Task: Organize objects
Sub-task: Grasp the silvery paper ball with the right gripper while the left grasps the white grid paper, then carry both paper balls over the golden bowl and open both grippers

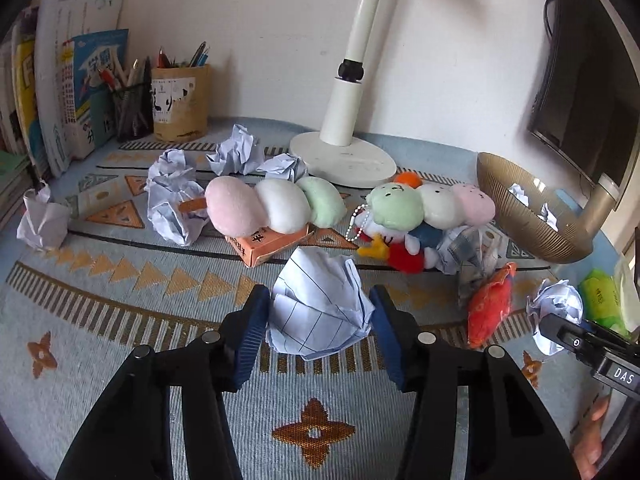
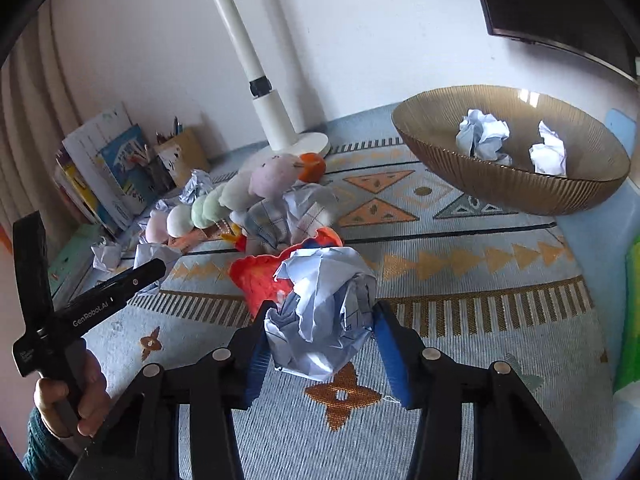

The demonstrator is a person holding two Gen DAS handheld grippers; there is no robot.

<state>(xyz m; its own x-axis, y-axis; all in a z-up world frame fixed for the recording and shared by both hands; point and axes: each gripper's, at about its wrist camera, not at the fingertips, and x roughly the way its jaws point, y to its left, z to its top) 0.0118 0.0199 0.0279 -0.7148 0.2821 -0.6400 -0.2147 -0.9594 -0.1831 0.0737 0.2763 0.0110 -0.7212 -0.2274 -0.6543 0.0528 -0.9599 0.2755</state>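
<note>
The right gripper (image 2: 320, 330) held a crumpled paper ball (image 2: 322, 312) between its blue pads (image 2: 390, 354), which pressed it from both sides. Just beyond the ball lay a red-orange plush (image 2: 260, 276), possibly touching it. Farther ahead and to the right stood a ribbed bowl (image 2: 440, 148) holding two paper wads (image 2: 482, 136). At far left a hand gripped the left gripper (image 2: 100, 300).
</note>
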